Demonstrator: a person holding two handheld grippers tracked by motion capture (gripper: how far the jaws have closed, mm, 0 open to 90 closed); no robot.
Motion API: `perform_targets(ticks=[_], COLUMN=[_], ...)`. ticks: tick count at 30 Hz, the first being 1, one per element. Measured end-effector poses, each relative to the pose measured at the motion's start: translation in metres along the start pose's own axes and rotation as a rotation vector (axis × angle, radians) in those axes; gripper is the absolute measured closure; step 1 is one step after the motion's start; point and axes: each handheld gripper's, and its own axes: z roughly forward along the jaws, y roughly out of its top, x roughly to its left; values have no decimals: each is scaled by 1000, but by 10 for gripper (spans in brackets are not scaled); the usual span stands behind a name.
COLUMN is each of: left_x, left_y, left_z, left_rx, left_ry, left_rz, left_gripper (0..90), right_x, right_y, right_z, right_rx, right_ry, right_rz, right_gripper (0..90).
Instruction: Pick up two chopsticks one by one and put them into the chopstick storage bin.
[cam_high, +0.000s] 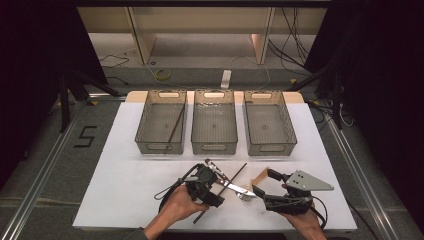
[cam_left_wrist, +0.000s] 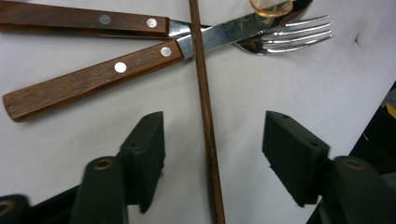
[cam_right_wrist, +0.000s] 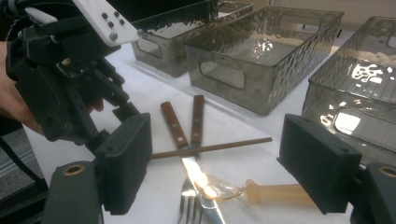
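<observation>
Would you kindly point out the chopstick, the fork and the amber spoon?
chopstick (cam_left_wrist: 205, 121), left gripper view, mid-shaft.
fork (cam_left_wrist: 299, 32), left gripper view, tines.
amber spoon (cam_right_wrist: 275, 192), right gripper view, handle.

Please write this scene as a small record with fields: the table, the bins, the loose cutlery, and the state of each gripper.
surface: white table
bins: three clear bins in a row at the far side
left bin content: one dark stick
loose cutlery: wooden-handled knife, wooden-handled fork, brown chopstick, translucent spoon
arrangement: chopstick lies across the knife and fork
left gripper: jaws astride the chopstick, pads not touching it
right gripper: open, holding nothing, above the spoon
</observation>
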Motion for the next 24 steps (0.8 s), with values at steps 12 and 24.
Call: perform_targets(ticks=[12, 24], left_x=[-5, -8], left_y=[-2, -2], left_z=[7, 13], left_rx=[36, 66], left_ry=[21, 64], left_rz=[40, 89], left_gripper=[616, 722], right_x=[0, 1], right_y=[0, 0], right_z=[0, 1], right_rx=[4, 2], right_ry=[1, 2], right_rz=[-2, -5], right_gripper=[262, 262])
